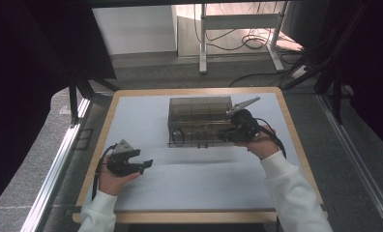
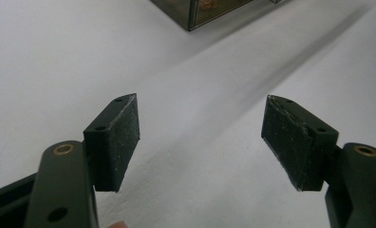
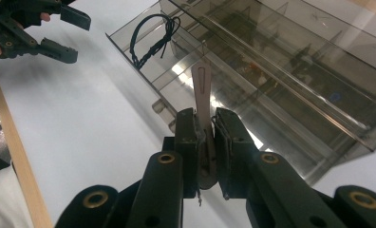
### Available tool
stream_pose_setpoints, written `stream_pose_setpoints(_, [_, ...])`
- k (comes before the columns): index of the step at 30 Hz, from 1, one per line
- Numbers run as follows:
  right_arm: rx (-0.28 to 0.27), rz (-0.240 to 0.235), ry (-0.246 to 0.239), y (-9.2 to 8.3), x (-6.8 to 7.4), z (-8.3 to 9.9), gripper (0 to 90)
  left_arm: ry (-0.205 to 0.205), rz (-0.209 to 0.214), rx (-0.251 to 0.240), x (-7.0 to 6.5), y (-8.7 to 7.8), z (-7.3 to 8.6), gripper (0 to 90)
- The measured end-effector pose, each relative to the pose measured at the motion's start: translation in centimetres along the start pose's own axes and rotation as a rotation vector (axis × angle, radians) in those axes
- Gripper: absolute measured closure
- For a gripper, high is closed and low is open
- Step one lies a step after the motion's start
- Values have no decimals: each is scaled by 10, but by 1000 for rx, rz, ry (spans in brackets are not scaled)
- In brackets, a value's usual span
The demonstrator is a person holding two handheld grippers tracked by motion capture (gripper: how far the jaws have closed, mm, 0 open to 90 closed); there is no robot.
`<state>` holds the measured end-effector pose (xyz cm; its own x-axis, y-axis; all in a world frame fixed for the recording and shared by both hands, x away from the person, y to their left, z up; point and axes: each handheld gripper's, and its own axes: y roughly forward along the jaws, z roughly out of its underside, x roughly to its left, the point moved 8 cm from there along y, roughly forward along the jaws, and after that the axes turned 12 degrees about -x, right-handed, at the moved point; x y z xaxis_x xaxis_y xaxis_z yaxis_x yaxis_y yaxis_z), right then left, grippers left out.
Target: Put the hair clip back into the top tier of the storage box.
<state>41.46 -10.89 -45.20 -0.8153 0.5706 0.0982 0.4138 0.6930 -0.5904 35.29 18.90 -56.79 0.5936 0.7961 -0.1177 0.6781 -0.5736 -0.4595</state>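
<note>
A smoky see-through drawer box (image 1: 199, 110) stands at the middle back of the white mat, its drawer (image 1: 194, 138) pulled out toward me. My right gripper (image 1: 227, 135) hovers at the drawer's right end, shut on a slim tan strip (image 3: 201, 88) with a slot near its tip. The strip points out over the drawer's compartments (image 3: 233, 71). A coiled black cord (image 3: 153, 35) lies in the drawer's far-left compartment. My left gripper (image 1: 143, 165) rests low at the mat's left, open, with nothing between its pads (image 2: 117, 137). It shows again in the right gripper view (image 3: 72, 34).
The table's wooden rim (image 1: 98, 145) frames the white mat (image 1: 194, 183). Beyond the table's far edge stand a desk frame (image 1: 203, 43) and loose floor cables (image 1: 257, 41). A metal rail (image 1: 54, 164) runs along the left.
</note>
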Motion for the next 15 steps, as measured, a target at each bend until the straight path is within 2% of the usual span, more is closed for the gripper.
stream_pose_setpoints(15, [19,-12,4,27,-2,-7,800,0,-1,1,1,-2,0,293])
